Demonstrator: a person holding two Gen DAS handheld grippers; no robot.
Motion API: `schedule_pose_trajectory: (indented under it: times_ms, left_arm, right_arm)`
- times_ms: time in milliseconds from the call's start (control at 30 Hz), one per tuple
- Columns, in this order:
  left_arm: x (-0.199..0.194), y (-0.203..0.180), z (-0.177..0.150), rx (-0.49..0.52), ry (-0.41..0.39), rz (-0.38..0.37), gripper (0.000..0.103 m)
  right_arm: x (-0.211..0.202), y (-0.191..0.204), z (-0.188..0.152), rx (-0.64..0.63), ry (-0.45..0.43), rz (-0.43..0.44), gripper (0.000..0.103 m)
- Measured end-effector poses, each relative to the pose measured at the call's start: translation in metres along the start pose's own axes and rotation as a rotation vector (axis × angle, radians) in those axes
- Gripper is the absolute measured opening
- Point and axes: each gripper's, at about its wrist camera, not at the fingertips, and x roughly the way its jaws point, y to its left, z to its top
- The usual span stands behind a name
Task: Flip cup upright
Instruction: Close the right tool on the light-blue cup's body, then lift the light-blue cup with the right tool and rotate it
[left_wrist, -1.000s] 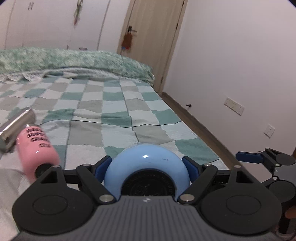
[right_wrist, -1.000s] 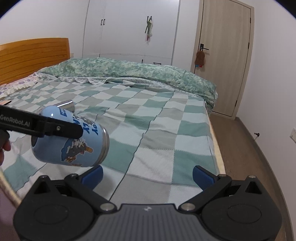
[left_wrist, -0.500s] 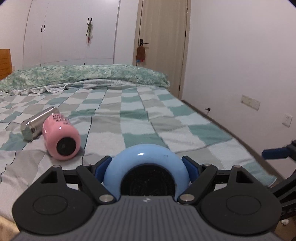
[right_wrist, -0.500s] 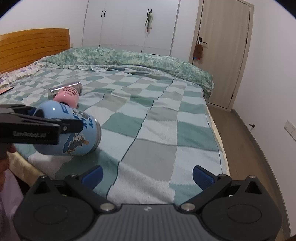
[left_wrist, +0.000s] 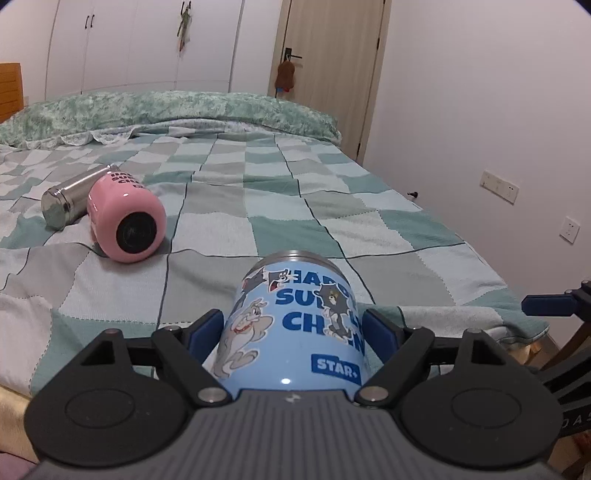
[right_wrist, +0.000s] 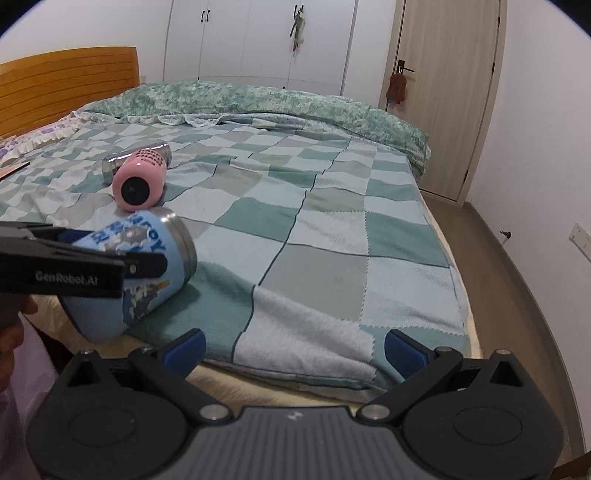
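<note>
Item 1: my left gripper (left_wrist: 295, 328), jaws closed onto the blue cup (left_wrist: 295, 317), one blue pad each side of the body, approx mid-to-lower wall. Cup is tilted, neither flat nor upright: steel rim end points fwd and up, away from me, base end toward the gripper body. Cartoon print w/ cat and dog figs plus blue lettering faces up. In the right wrist view the same blue cup (right_wrist: 140, 273) shows at the left edge, held in the left gripper (right_wrist: 103, 258) over the near edge of the bed, rim angled up-right; whether the base touches the blanket, can't tell. Item 2: my right gripper (right_wrist: 293, 345), jaws spread wide, nothing between the pads, hanging off the foot-side edge of the bed, well apart from the cup. Item 3: pink cup (left_wrist: 125, 218), lying on its side on the checked blanket (left_wrist: 332, 229), dark circular end facing the cams, beyond the blue cup and to its left. Item 4: steel flask (left_wrist: 70, 199), also on its side, just beside the pink cup on the far-left side, looks touching it. Item 5: green patterned duvet (left_wrist: 184, 110) bunched across the far end of the bed. Item 6: wooden headboard (right_wrist: 66, 85), left. Item 7: door (right_wrist: 447, 92) w/ brown plush hung on handle, right; white wardrobe (right_wrist: 258, 40) behind.
</note>
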Motion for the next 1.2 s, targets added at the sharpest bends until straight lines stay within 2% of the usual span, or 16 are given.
schedule_pose_trajectory:
  times_ms: [100,200,233,533,800,900,1200]
  left_arm:
    - [-0.001,0.001,0.001,-0.004,0.015,-0.006,0.084]
    - [-0.002,0.0,0.004,0.001,0.034,-0.017,0.101]
    - [-0.005,0.002,0.005,0.001,0.028,-0.029,0.103]
    - [-0.027,0.025,0.032,0.064,0.04,-0.063,0.103]
    - [-0.045,0.079,0.055,0.187,0.063,-0.057,0.103]
    - [-0.047,0.101,0.058,0.24,0.083,-0.056,0.103]
    - [-0.04,0.149,0.056,0.331,0.138,-0.134,0.103]
  right_arm:
    - [0.0,0.004,-0.001,0.001,0.004,0.001,0.103]
    - [0.0,0.007,0.001,-0.001,0.005,-0.001,0.103]
    - [-0.001,0.007,0.001,-0.001,0.005,-0.001,0.103]
    - [-0.018,0.025,0.021,0.002,-0.02,0.025,0.103]
    - [-0.022,0.063,0.053,0.024,-0.023,0.055,0.103]
    - [-0.015,0.078,0.065,0.052,-0.003,0.058,0.103]
    - [0.018,0.115,0.097,0.158,0.131,0.034,0.103]
